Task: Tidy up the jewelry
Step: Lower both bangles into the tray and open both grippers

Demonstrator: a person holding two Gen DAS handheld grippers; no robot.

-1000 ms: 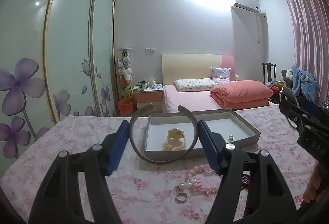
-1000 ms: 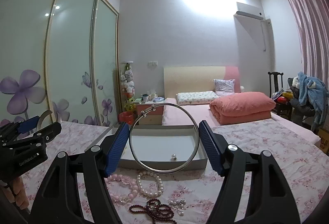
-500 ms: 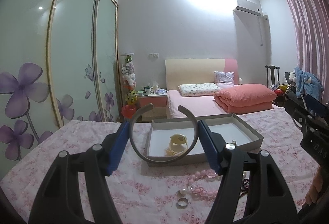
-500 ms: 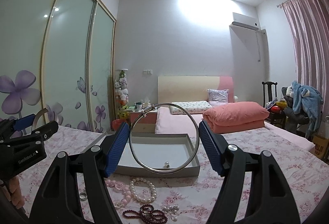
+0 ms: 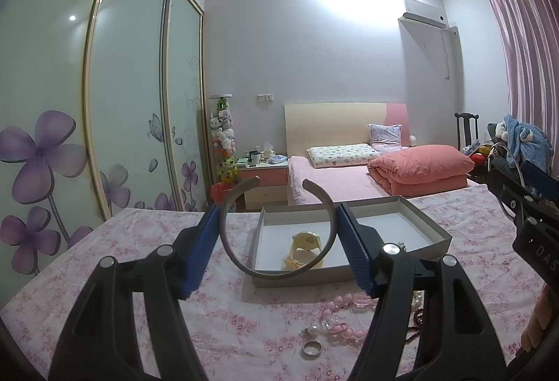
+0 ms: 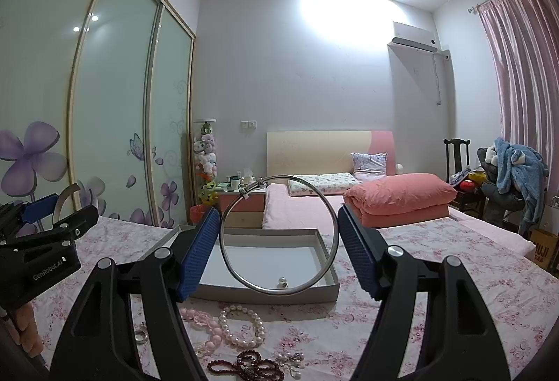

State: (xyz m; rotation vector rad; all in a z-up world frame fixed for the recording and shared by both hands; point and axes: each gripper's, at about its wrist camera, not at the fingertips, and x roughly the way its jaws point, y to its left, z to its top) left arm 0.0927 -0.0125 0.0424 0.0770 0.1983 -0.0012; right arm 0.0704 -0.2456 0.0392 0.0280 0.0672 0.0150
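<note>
1. Where the left wrist view begins, at the left: sliding wardrobe doors (image 5: pixel 132 94) with purple flowers, then the flowered pink bedspread (image 5: pixel 115 251) carrying everything.
2. Left gripper (image 5: pixel 277 241): blue pads pressed on both sides of an open grey cuff bangle (image 5: pixel 241 262), held upright with its gap at the top; jaws at a middling width, shut on the cuff.
3. Behind the cuff: grey box (image 5: pixel 429 227) with white floor, well in from the bedspread's near edge; yellow watch (image 5: pixel 305 246) inside the box, toward its left wall.
4. Near edge of the bedspread, in front of the box: silver ring (image 5: pixel 312 348), pink bead bracelet (image 5: pixel 340 328), just beside each other.
5. Far right of that view: right gripper's black body, with a fingertip of the person below it.
6. Right wrist view, far left: left gripper's body with the cuff's end sticking up.
7. Right gripper (image 6: pixel 279 253): blue pads clamped on a thin silver hoop bangle (image 6: pixel 330 262), upright, clasp at the upper left; jaws at a middling width, shut on the hoop.
8. Seen through the hoop: a small pearl piece (image 6: pixel 282 282) on the box floor near its front wall.
9. In front of the box, toward the near edge: white pearl bracelet (image 6: pixel 242 325), dark red bead strand (image 6: pixel 244 365).
10. Beyond the bedspread: second bed with a folded salmon quilt (image 6: pixel 398 199), pink curtains (image 6: pixel 520 73) at the right.
</note>
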